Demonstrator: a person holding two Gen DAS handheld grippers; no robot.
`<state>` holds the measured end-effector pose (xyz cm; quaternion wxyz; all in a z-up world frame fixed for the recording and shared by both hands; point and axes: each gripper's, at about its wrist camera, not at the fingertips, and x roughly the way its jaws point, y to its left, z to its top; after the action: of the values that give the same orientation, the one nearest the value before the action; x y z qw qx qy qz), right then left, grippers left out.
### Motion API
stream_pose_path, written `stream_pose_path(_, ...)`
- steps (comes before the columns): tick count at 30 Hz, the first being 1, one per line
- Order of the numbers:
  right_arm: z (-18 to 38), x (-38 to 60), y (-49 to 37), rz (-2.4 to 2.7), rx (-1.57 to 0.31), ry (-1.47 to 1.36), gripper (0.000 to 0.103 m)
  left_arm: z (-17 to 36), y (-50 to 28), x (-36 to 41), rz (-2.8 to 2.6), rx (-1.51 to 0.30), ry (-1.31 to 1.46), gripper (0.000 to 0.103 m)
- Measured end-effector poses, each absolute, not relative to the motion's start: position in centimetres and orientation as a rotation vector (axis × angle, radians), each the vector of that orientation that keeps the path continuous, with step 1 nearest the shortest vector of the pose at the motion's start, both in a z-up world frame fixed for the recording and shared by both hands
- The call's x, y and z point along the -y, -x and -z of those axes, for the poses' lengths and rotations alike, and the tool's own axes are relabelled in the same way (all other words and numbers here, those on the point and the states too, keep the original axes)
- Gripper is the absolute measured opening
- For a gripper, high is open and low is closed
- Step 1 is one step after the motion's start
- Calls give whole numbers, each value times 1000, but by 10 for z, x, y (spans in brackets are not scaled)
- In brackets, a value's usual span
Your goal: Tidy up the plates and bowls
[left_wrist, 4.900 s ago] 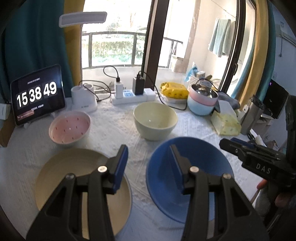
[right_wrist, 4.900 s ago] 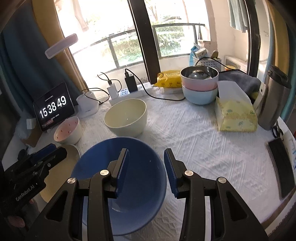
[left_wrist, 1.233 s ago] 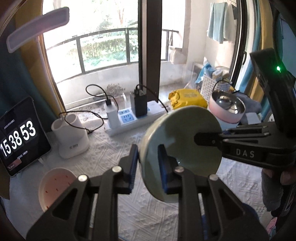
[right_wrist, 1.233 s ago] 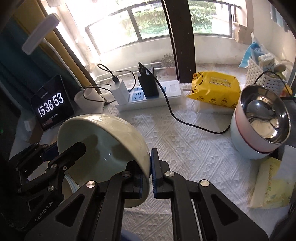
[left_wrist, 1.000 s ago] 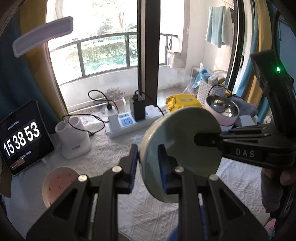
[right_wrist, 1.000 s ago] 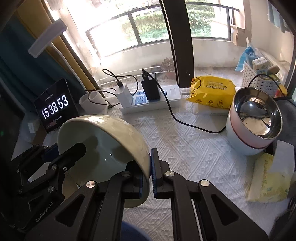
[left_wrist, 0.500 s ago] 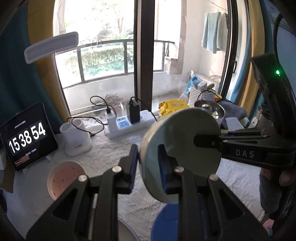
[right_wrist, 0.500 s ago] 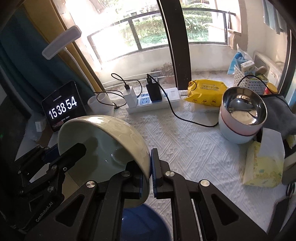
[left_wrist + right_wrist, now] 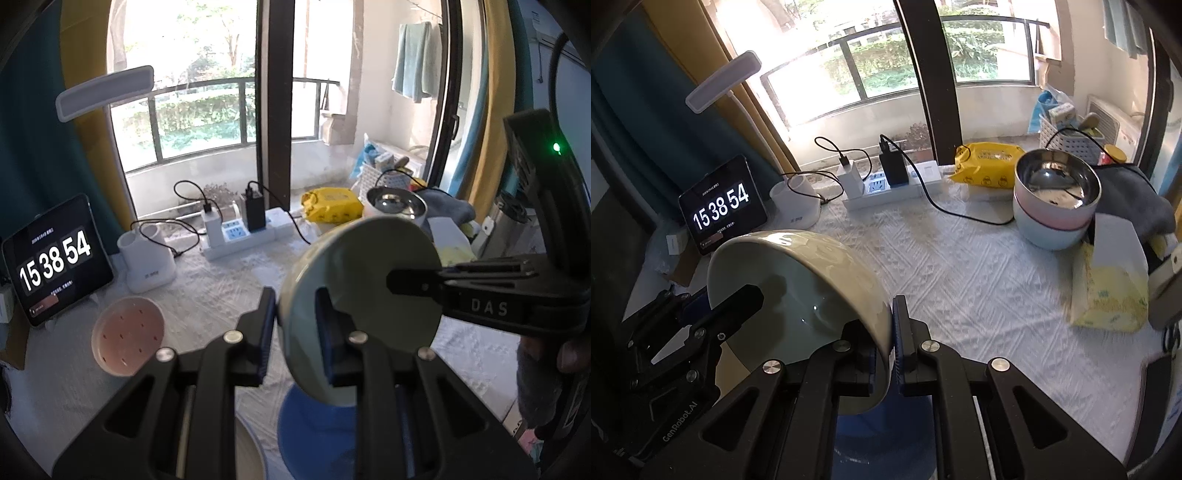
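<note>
Green bowl (image 9: pixel 798 295) clamped between both hand-held grippers.

I see the surface (image 9: pixel 960 280) under a white textured cloth. On it sit a clock tablet (image 9: pixel 722 205), a white holder (image 9: pixel 796 205), a power strip (image 9: pixel 890 188) with chargers, a yellow packet (image 9: pixel 988 160), stacked bowls (image 9: pixel 1054 205), a tissue pack (image 9: pixel 1108 291), a pink bowl (image 9: pixel 127 330) and, nearest me, a blue plate (image 9: pixel 317 435).

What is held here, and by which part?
The pale green bowl, held clear of the table: left gripper and right gripper each pinch opposite sides of its rim.
</note>
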<state>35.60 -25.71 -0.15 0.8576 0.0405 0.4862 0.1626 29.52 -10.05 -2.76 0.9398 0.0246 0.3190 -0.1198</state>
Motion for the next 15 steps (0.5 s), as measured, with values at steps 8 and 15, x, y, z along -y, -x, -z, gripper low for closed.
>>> stream_pose_path(8,10,263,-335,-327,-1044,-105,9,35,-275,106,261,-674,-53,22)
stream_pose_path(15,22,268,-316,-308,-1069,-129,9,47,-259,110,275,-701,-61,22)
